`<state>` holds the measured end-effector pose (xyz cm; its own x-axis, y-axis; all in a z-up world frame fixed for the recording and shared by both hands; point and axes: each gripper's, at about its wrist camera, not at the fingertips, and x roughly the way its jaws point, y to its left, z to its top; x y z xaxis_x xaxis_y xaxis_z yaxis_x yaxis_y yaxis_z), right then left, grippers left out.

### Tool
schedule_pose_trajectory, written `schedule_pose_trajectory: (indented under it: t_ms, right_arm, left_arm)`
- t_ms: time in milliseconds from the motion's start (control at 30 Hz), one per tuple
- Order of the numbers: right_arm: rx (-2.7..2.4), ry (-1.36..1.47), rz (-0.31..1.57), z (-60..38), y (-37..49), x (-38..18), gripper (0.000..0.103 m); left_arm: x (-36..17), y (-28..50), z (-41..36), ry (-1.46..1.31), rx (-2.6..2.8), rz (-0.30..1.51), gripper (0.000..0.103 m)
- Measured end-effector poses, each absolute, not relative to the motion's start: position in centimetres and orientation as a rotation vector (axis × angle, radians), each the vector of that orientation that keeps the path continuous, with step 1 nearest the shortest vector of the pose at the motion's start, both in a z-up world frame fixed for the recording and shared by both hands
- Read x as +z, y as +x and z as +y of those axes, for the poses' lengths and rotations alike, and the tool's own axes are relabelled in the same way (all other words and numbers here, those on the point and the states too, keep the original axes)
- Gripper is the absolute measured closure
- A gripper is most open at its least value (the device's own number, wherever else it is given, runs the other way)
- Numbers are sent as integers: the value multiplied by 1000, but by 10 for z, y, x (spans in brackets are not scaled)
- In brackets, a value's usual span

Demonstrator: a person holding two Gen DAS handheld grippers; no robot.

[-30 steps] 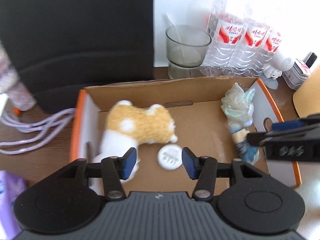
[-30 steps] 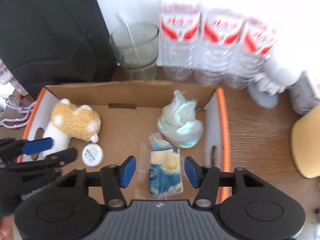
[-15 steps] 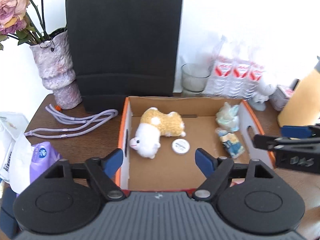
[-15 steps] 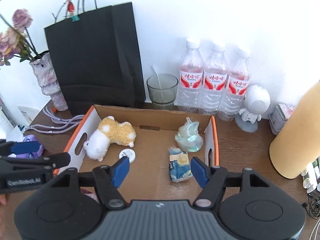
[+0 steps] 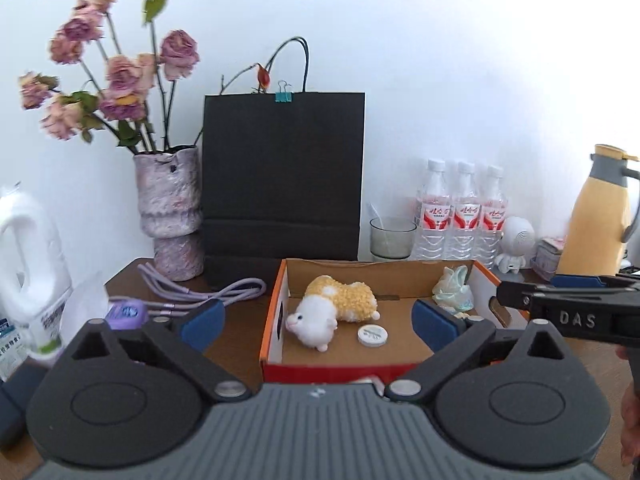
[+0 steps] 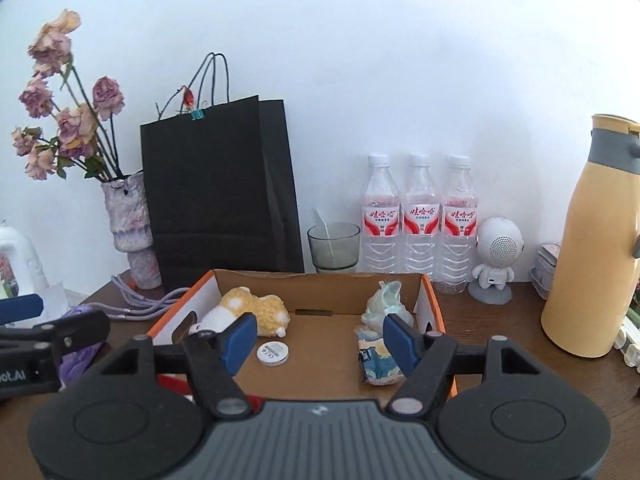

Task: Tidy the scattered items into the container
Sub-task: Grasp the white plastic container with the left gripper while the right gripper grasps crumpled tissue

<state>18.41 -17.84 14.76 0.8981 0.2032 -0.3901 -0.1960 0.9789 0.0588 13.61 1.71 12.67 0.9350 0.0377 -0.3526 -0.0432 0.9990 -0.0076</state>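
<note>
The left gripper (image 5: 318, 322) is spread wide and its jaws are opening, with nothing held between the blue pads (image 5: 202, 322); it hangs in front of the near red edge of the box (image 5: 336, 368). The right gripper (image 6: 320, 340) has its jaws apart as well, nothing pinched, and sits just short of the same box, seen from the left wrist as a black bar entering at the right.

The box is open-topped brown cardboard with orange rims and white outer walls with hand slots; its long axis runs left to right across the dark wooden table (image 6: 492, 316). Inside, at the left, a fluffy toy (image 5: 334, 308) lies on its side, its long axis slanting from the near left to the far right, the white head pointing toward the near left corner, the yellow woolly body behind. Just beside it, a flat white round disc (image 5: 373, 336) lies face up on the floor of the box. At the right end sit a crumpled pale green wad (image 6: 386, 306) of thin plastic against the far corner, and nearer, a small blue and yellow packet (image 6: 376, 360), lengthwise front to back.

Left of the box lie looped lilac cords (image 5: 208, 292) and a purple pouch (image 5: 126, 314). Behind stand a matte black paper bag (image 5: 282, 184), a rough stone-like vase (image 5: 170, 210) of dried roses, a smoky glass (image 6: 334, 246), three clear ribbed bottles (image 6: 418, 220), a white round-headed figurine (image 6: 498, 258) and a smooth yellow flask (image 6: 592, 248).
</note>
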Motion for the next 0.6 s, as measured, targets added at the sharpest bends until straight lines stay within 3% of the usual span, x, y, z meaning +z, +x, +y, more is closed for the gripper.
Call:
schedule_pose_trajectory:
  t_ms: [233,333,600]
  right_arm:
    - [220,44,326,-181,130,135,32]
    - [219,35,308,-181,107,124,26]
    - [228,-7,389,-172,84,87,25]
  left_arm:
    - [94,61,19,15,9,331,0]
    - [79,44,30,-63,16,351,0]
    - [47,54,30,-33,-53,453,0]
